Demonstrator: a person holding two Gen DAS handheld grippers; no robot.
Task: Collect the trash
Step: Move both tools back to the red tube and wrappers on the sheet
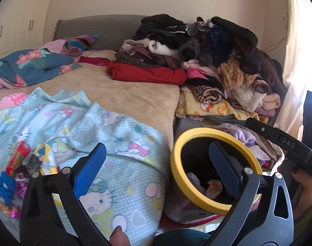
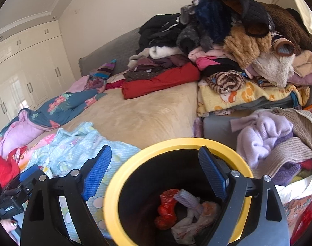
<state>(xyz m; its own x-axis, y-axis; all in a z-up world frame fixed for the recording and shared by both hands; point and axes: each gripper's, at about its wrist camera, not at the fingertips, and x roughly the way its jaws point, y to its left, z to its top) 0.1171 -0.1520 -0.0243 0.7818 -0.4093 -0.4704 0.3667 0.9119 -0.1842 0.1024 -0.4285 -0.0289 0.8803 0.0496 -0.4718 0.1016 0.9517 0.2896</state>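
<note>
Trash: crumpled wrappers, partly binned, partly loose on the bed.
Bin: black round bin with yellow plastic rim [image 2: 135, 153], seen at 6 o'clock in the right wrist view, just beside the bed edge.
Binned: three pieces counted – one red crumpled wrapper [image 2: 166, 209], one white-and-orange crumpled wrapper [image 2: 192, 223], one pale ribbed scrap [image 2: 186, 198].
Left: cluster of bright foil and paper wrappers [image 1: 20, 164] on the light-blue cartoon-print sheet [image 1: 123, 143], at 8 o'clock in the left wrist view; at least four, exact count not readable.
Left gripper [image 1: 156, 168]: jaws wide apart, nothing held.
Right gripper [image 2: 154, 170]: jaws wide apart, nothing held, positioned over the bin mouth.
Progress: judged under halfway; loose cluster yet to be collected.
</note>
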